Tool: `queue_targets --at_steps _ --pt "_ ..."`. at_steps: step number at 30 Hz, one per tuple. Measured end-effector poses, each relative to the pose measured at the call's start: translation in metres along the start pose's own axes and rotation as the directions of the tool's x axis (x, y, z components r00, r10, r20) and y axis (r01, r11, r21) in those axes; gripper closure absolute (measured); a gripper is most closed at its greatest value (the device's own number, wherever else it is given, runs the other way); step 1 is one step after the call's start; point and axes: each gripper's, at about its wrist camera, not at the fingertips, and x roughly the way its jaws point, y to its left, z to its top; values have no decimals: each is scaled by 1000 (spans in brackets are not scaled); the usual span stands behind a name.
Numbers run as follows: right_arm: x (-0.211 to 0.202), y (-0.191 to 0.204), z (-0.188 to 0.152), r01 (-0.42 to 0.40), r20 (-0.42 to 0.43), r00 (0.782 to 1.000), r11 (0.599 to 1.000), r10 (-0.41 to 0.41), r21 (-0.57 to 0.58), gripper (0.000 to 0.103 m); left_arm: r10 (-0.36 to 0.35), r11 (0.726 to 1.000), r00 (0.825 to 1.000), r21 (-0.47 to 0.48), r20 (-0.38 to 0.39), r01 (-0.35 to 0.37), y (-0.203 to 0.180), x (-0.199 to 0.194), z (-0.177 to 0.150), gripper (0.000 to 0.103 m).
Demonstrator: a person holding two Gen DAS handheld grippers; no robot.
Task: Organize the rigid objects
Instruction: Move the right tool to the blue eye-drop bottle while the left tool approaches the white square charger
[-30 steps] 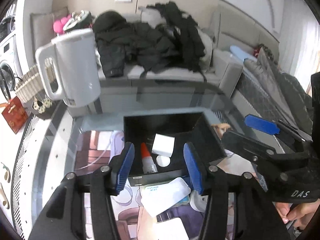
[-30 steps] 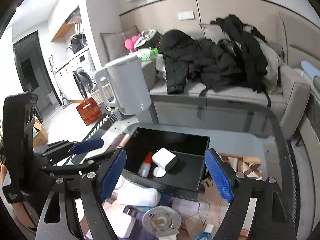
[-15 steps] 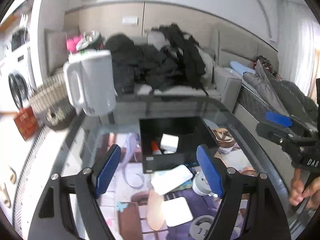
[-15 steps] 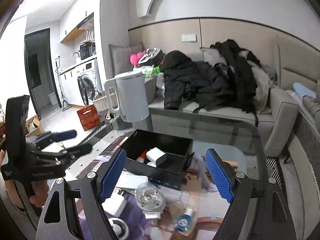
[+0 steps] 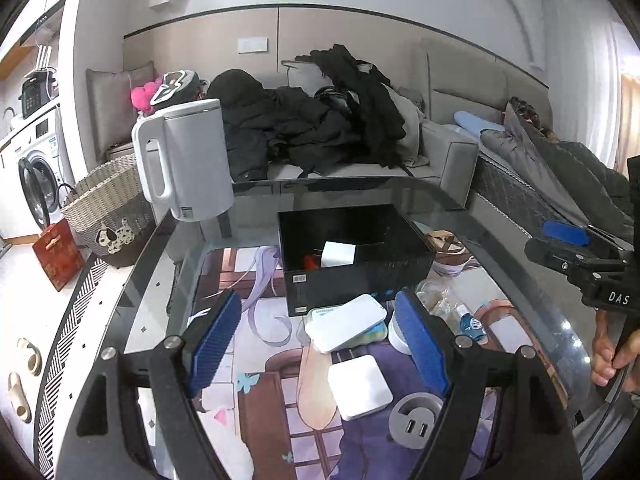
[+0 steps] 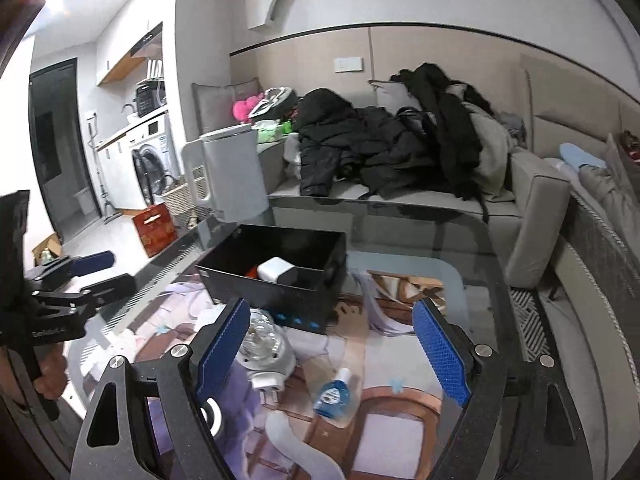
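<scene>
Short of the black box (image 5: 352,256), I hold left gripper (image 5: 320,344) and right gripper (image 6: 332,356) wide, empty — charger (image 5: 338,254) already inside, white case (image 5: 346,326) just before it.

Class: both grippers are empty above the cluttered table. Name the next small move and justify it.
Probably lower the open left gripper onto the white case just ahead of it. It lies outside the black box, which already holds a white charger.
</scene>
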Motion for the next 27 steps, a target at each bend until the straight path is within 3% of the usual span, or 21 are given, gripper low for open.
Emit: queue_targets --at_steps 2,9,14,19,27 --pt "-3 -1 -8 52 27 998 999 -52 5 18 5 1000 1000 -1 12 -5 -1 -2 -3 24" --pt "1 1 -23 55 25 998 998 -56 16 18 36 999 998 -33 60 -34 -6 -9 -13 23" --pt "26 5 -33 35 -85 996 999 -33 14 18 47 999 999 -11 -5 -47 -11 5 -17 21" --pt "53 4 -44 29 -183 983 999 -24 24 18 48 999 992 -17 -117 -50 -10 27 -25 21" --pt "83 0 -63 32 -324 946 999 -20 33 22 6 999 961 -49 -275 -20 -11 56 -39 21"
